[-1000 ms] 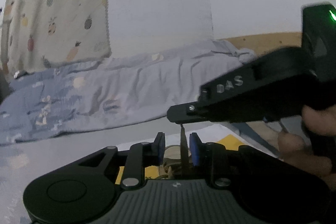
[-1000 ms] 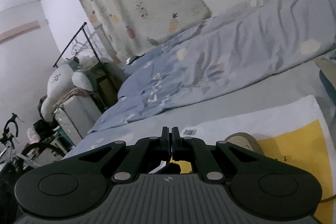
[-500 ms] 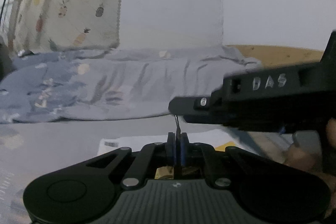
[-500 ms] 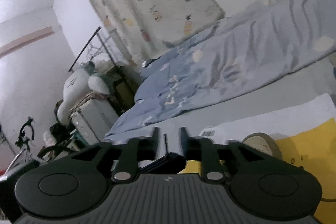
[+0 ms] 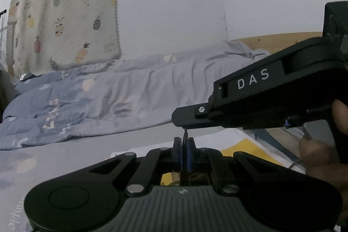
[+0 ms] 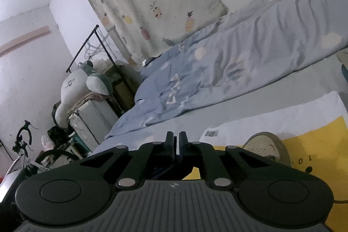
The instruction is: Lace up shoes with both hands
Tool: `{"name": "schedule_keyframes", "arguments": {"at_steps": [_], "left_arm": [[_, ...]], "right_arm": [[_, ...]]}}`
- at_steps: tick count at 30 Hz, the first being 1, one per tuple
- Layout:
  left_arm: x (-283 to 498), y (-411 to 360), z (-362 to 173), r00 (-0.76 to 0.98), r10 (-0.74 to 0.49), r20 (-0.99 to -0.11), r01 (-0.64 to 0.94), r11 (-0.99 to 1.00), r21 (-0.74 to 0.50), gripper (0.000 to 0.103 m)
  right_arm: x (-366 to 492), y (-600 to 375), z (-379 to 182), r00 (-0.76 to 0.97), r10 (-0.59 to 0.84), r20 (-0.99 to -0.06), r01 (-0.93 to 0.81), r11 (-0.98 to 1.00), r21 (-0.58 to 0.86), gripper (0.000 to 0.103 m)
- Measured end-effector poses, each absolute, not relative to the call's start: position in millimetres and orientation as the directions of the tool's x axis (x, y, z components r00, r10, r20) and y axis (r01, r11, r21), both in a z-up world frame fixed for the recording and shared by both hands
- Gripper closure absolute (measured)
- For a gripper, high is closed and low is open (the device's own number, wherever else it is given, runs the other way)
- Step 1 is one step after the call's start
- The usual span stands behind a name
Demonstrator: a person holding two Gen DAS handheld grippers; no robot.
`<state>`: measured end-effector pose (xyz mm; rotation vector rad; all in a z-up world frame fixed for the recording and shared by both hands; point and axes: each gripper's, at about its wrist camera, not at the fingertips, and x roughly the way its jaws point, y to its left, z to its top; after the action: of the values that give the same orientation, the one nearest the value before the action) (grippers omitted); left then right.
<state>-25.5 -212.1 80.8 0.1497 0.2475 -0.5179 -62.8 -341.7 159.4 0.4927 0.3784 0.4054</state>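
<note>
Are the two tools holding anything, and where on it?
The left tool pinches a dark shoelace a little below its upper end. The right tool grips that end from above. The shoe itself is not held.

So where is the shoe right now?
In the right wrist view the shoe sits low on the right, on the yellow and white bag, just right of the right hand-held gripper.

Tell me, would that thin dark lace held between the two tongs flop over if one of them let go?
Probably yes. The lace looks thin as a thread and runs straight only between the right tongs above and the left tongs below, so it seems pulled taut. Freed, it would likely droop. It also looks very light.
</note>
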Motion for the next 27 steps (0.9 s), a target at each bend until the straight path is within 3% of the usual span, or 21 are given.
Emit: {"name": "schedule_keyframes", "arguments": {"at_steps": [21, 24, 26, 27], "left_arm": [[-27, -208, 81, 0.842, -0.473, -0.259, 0.501, 0.864, 0.049, 0.1], [-21, -198, 82, 0.859, -0.445, -0.254, 0.464, 0.886, 0.018, 0.101], [-17, -187, 85, 0.874, -0.419, -0.245, 0.43, 0.903, -0.008, 0.101], [-15, -181, 87, 0.882, -0.405, -0.241, 0.414, 0.91, -0.016, 0.101]], "right_arm": [[-66, -335, 160, 0.869, 0.425, -0.252, -0.262, 0.829, 0.495, 0.098], [-68, -341, 159, 0.883, 0.409, -0.232, -0.245, 0.821, 0.515, 0.085], [-71, -348, 160, 0.9, 0.376, -0.218, -0.215, 0.821, 0.529, 0.066], [-72, -353, 160, 0.909, 0.36, -0.211, -0.2, 0.819, 0.537, 0.063]]}}
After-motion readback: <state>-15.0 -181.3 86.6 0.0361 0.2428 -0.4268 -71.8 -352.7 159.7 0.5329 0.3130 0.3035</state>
